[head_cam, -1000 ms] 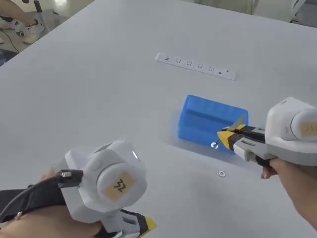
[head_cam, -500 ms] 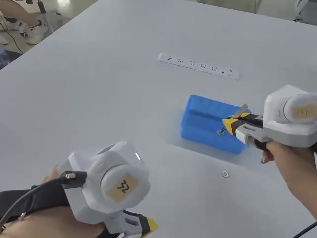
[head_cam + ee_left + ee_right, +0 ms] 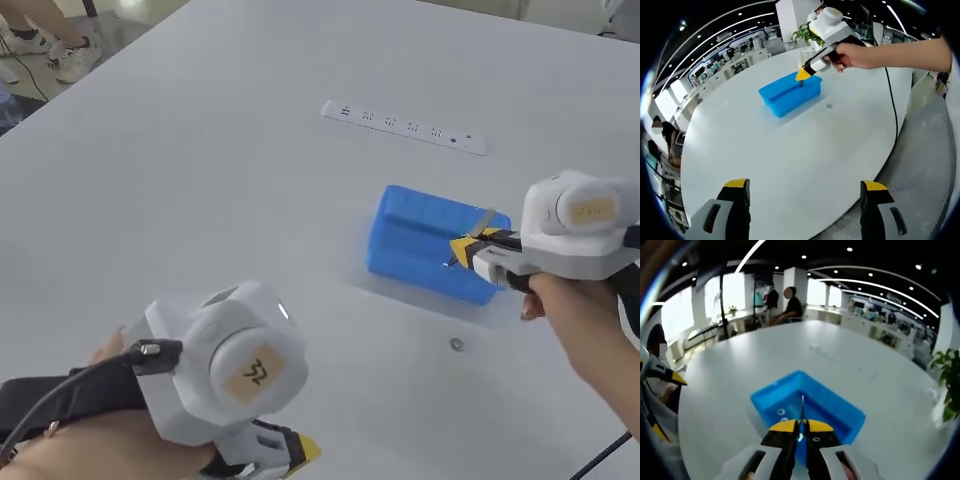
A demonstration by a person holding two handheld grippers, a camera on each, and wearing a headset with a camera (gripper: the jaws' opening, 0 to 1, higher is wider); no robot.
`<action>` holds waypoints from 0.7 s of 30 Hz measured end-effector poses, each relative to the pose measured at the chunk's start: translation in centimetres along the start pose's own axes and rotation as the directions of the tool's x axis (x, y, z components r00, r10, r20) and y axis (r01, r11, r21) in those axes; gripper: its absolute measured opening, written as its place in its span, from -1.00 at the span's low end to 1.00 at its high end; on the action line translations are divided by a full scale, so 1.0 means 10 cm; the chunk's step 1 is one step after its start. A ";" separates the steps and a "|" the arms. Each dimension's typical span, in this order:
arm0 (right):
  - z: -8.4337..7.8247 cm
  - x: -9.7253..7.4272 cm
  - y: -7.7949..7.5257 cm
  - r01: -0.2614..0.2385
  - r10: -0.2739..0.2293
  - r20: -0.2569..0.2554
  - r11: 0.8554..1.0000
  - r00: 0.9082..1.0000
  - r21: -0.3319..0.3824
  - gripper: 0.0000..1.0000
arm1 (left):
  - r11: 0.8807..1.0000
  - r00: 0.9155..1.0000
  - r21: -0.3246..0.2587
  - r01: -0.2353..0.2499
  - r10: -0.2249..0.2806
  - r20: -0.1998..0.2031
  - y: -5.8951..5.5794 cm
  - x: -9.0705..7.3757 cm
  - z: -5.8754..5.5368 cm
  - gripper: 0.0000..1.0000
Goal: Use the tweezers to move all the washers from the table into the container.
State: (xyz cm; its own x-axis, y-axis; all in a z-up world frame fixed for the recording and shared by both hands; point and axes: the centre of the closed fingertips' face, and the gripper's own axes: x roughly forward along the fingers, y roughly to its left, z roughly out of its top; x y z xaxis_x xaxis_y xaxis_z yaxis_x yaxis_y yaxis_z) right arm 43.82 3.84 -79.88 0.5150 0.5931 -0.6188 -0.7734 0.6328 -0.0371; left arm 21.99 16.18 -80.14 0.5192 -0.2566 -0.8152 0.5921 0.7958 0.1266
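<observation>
R gripper (image 3: 466,250) jaws clamped on the tweezers (image 3: 483,222). 1.0 s ago the tip sat low at the near wall of the blue container (image 3: 420,277) w/ a washer at it; now the tip is over the container's inside, above two washers (image 3: 782,412) on its floor (can't tell if the tip holds one). One loose washer (image 3: 456,345) lies on the table (image 3: 200,180) just in front of the container, same spot rel. to it as before; L gripper (image 3: 804,186) low at the near side, jaws wide apart, empty, unchanged.
</observation>
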 end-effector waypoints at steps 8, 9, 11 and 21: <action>-0.02 0.11 -0.03 0.002 -0.002 -0.013 1.000 1.000 -0.006 -0.95 | 1.000 1.000 -0.002 -0.007 0.007 -0.004 0.03 0.00 -0.01 0.86; -0.02 0.11 -0.03 0.003 -0.003 -0.014 1.000 1.000 -0.004 -0.95 | 1.000 1.000 -0.002 -0.008 0.008 -0.005 0.03 -0.01 -0.01 0.86; -0.02 0.16 -0.03 -0.003 0.003 -0.018 1.000 1.000 -0.001 -0.95 | 1.000 1.000 -0.001 -0.008 0.008 -0.009 0.03 -0.01 -0.02 0.86; -0.04 0.20 0.00 -0.014 0.014 -0.030 1.000 0.999 -0.012 -0.95 | 1.000 1.000 0.015 -0.015 0.015 -0.023 0.05 0.00 -0.03 0.85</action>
State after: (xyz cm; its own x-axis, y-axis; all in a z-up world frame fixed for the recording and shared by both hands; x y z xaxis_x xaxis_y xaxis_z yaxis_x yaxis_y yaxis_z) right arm 44.63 4.81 -81.43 0.4926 0.5866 -0.6428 -0.7853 0.6180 -0.0378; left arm 22.15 16.76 -80.21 0.5135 -0.2317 -0.8262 0.5934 0.7914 0.1469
